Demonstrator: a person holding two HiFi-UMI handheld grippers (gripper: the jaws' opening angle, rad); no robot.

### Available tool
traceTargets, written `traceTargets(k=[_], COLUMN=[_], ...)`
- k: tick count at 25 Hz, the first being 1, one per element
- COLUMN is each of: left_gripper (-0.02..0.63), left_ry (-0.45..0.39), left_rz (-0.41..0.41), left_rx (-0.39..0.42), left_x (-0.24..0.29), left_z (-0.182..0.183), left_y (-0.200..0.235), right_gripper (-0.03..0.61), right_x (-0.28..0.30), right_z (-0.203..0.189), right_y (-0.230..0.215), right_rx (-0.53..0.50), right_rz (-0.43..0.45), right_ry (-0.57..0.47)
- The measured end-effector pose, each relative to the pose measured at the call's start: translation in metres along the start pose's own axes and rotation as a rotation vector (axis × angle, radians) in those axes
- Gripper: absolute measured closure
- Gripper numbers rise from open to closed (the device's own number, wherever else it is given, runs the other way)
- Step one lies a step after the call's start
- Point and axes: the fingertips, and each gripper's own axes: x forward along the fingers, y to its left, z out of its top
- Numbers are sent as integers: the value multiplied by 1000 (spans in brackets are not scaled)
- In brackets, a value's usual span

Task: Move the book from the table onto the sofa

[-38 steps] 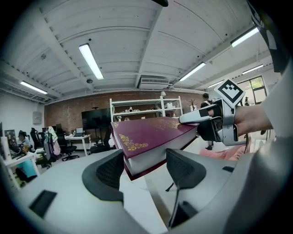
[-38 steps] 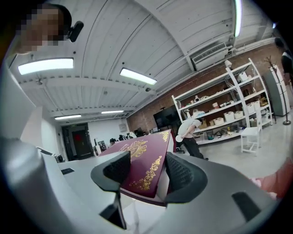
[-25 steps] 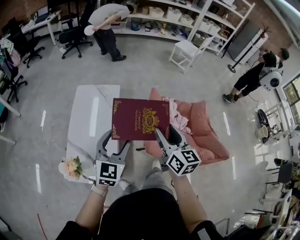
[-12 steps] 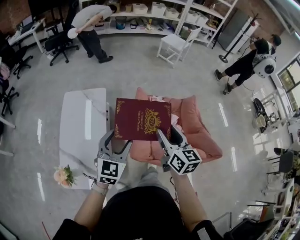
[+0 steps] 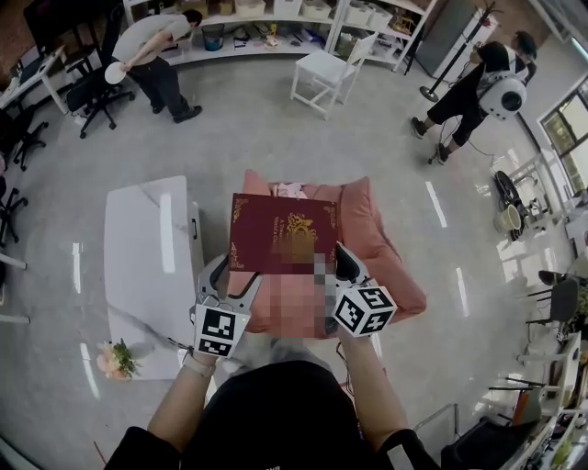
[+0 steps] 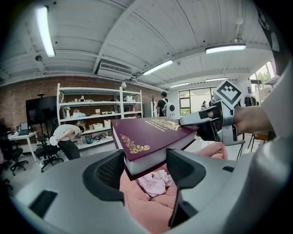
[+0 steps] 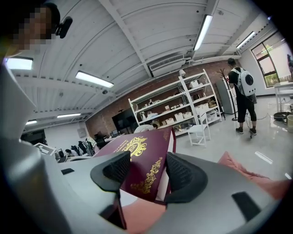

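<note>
A maroon book [image 5: 272, 231] with gold ornament hangs in the air over the pink sofa [image 5: 390, 266], cover up. My left gripper [image 5: 230, 277] is shut on its near left corner and my right gripper [image 5: 329, 263] is shut on its near right corner. In the left gripper view the book [image 6: 151, 137] sits between the two dark jaws of the left gripper [image 6: 145, 167], with the sofa [image 6: 151, 205] below it. In the right gripper view the right gripper [image 7: 145, 176] clamps the book [image 7: 132, 157] by its edge. A mosaic patch hides part of the cover in the head view.
The white table [image 5: 147, 248] stands left of the sofa, with a small bunch of flowers [image 5: 115, 360] at its near end. A crumpled pink cloth [image 5: 290, 190] lies at the sofa's far end. People stand far off by the shelves [image 5: 276, 18]; a white chair [image 5: 323, 73] is there too.
Both grippers have carried the book to the right, away from the table; it now hangs fully over the sofa. The grip on both corners is unchanged.
</note>
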Motion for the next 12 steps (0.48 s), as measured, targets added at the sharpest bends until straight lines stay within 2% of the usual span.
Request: traceTargets(k=[12], left_gripper=[327], left_ry=[116], left_rz=[-75], left_rx=[-46], left_x=[107], left_z=[-18], left_y=[-33], right_gripper=[316], right_x=[27], right_z=[-19], right_y=[-113], right_rx=[114], right_rz=[-53], right_ry=[105])
